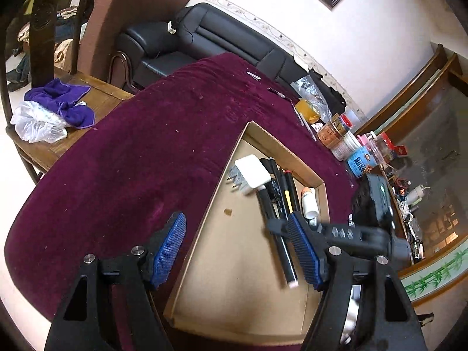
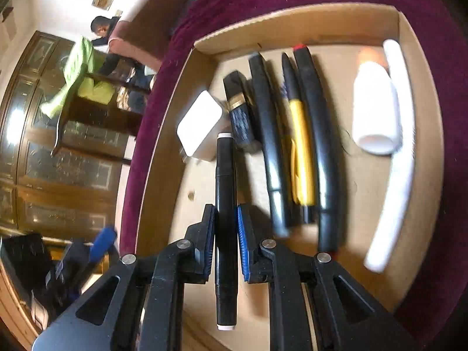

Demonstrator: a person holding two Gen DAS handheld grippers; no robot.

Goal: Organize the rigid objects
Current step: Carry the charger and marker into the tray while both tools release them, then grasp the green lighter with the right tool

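Note:
A shallow cardboard box (image 1: 292,153) (image 2: 292,20) lies on the purple tablecloth (image 1: 131,146). In it lie a white charger (image 1: 253,172) (image 2: 200,127), several black pens (image 2: 264,134), a yellow pen (image 2: 301,152), a white bottle (image 2: 376,108) (image 1: 309,201) and a white tube (image 2: 400,152). My right gripper (image 2: 225,228) is shut on a black marker (image 2: 225,204) with white ends, held over the box floor beside the charger; it also shows in the left wrist view (image 1: 282,248). My left gripper (image 1: 237,245) is open and empty above the box's near left edge.
Jars, cans and a tape roll (image 1: 336,128) crowd the table's far right edge, with loose pens (image 1: 280,93) nearby. A wooden chair (image 1: 73,108) with a purple cloth and plastic bag stands left. A black sofa (image 1: 210,41) lies behind.

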